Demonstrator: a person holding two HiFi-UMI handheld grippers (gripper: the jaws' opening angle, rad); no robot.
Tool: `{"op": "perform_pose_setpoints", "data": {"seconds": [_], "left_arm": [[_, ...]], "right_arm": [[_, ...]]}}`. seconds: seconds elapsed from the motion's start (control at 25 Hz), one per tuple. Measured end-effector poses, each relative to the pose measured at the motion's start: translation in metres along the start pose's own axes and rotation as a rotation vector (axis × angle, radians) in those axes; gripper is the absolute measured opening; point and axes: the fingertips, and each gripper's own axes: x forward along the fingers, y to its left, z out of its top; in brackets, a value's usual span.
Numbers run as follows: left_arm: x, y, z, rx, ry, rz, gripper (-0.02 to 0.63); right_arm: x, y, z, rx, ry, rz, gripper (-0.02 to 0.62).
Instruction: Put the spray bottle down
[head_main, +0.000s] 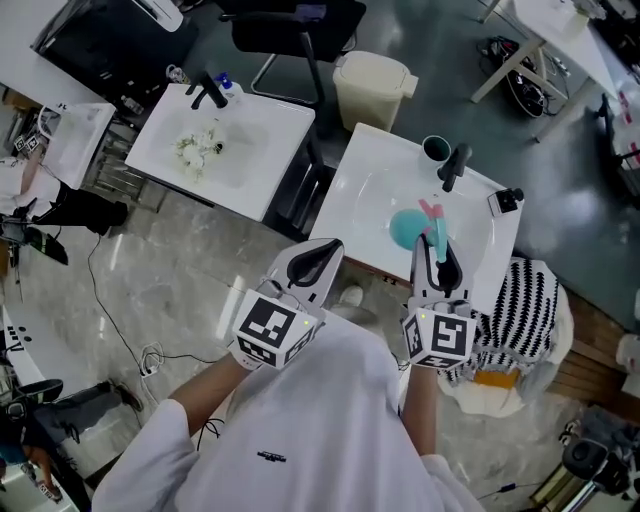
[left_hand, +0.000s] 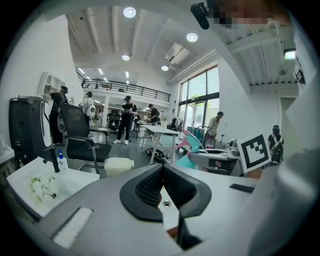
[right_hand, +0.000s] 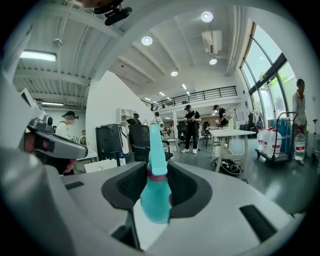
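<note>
A teal spray bottle (head_main: 406, 228) with a pink trigger hangs over the white sink table (head_main: 365, 165), and my right gripper (head_main: 436, 250) is shut on it. In the right gripper view the bottle (right_hand: 155, 200) stands upright between the black pads, its neck rising above my right gripper (right_hand: 156, 172). My left gripper (head_main: 325, 250) is beside it, above the table's near edge, shut with nothing in it. In the left gripper view the pads of my left gripper (left_hand: 162, 169) meet at the tips, and the bottle (left_hand: 192, 150) shows to the right.
On the sink table are a black faucet (head_main: 455, 165), a dark cup (head_main: 436, 148) and a small black device (head_main: 505, 200). A second white table (head_main: 270, 125) stands to the left, a cream bin (head_main: 372, 88) behind, and a striped cloth (head_main: 525, 305) to the right.
</note>
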Motion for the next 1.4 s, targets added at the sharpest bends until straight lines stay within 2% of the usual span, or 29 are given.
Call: {"op": "perform_pose_setpoints", "data": {"seconds": [0.16,0.56,0.88,1.4], "left_arm": [[0.013,-0.002,0.000,0.007,-0.001,-0.037,0.003],[0.044,0.041,-0.001,0.003,0.023,0.030,0.002],[0.064,0.070,0.004,-0.018,0.030,0.002,0.003],[0.102,0.149,-0.011,-0.030,0.080,0.012,0.003]], "right_arm": [[0.013,-0.002,-0.007,0.007,0.018,0.010,0.120],[0.072,-0.003,-0.002,-0.002,0.025,0.029,0.120],[0.123,0.000,-0.008,-0.016,0.048,0.029,0.120],[0.229,0.011,-0.039,-0.020,0.079,0.001,0.120]]}}
